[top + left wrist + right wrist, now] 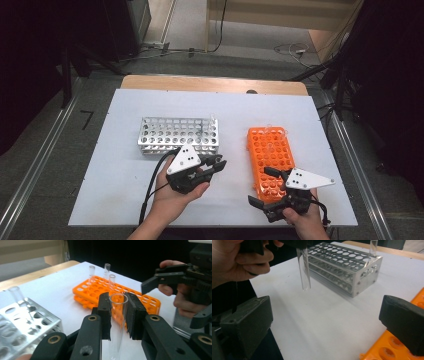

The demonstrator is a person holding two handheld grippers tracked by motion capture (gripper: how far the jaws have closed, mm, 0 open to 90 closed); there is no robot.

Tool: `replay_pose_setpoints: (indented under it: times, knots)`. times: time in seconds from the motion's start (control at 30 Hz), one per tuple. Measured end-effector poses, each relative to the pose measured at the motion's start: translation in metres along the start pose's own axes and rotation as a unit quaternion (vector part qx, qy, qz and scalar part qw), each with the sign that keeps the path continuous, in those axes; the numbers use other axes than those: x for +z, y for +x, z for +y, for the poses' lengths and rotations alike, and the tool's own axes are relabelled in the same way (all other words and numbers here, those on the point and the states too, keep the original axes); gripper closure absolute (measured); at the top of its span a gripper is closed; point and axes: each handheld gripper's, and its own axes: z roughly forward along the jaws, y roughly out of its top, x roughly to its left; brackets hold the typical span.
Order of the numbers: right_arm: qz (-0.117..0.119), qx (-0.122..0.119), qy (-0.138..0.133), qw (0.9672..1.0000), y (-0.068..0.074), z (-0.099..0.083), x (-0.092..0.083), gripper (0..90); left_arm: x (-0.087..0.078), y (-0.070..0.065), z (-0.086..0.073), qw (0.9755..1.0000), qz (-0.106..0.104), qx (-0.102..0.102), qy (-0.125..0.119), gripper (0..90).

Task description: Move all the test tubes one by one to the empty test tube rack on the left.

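Note:
My left gripper (118, 298) is shut on a clear glass test tube (117, 322), which stands upright between the black pads. In the high view my left gripper (218, 163) hovers between the silver metal rack (179, 134) and the orange plastic rack (270, 152). From the right gripper view the tube (304, 270) hangs above the white sheet, just beside the silver rack (344, 267). My right gripper (260, 186) is open over the near end of the orange rack, its pads (247, 322) wide apart with nothing between them.
Three tubes (107, 268) stand at the far end of the orange rack (100, 290). One tube (17, 296) stands in a corner of the silver rack (22, 322). The racks rest on a white sheet (125, 175) covering a wooden table (210, 82).

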Motion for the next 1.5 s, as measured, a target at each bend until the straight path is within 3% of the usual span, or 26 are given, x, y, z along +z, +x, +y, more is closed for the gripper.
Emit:
replay_pose_setpoints:
  times: [0.4, 0.8, 1.27, 1.5]
  knots:
    - [-0.024, 0.009, -0.003, 0.9997, -0.017, -0.004, -0.018, 0.0, 0.006, 0.032, 0.013, 0.9994, 0.034, -0.011, -0.004, 75.6]
    - [-0.040, 0.017, -0.011, 0.9990, -0.029, -0.008, -0.029, 0.0, 0.014, 0.073, 0.024, 0.9967, 0.077, -0.025, -0.010, 75.7]
    - [-0.051, 0.023, -0.011, 0.9983, -0.037, -0.012, -0.034, 0.0, 0.034, 0.109, 0.039, 0.9937, 0.105, -0.036, -0.016, 75.6]
    - [-0.055, 0.025, -0.012, 0.9981, -0.039, -0.013, -0.035, 0.0, 0.048, 0.119, 0.043, 0.9929, 0.114, -0.032, -0.016, 75.7]
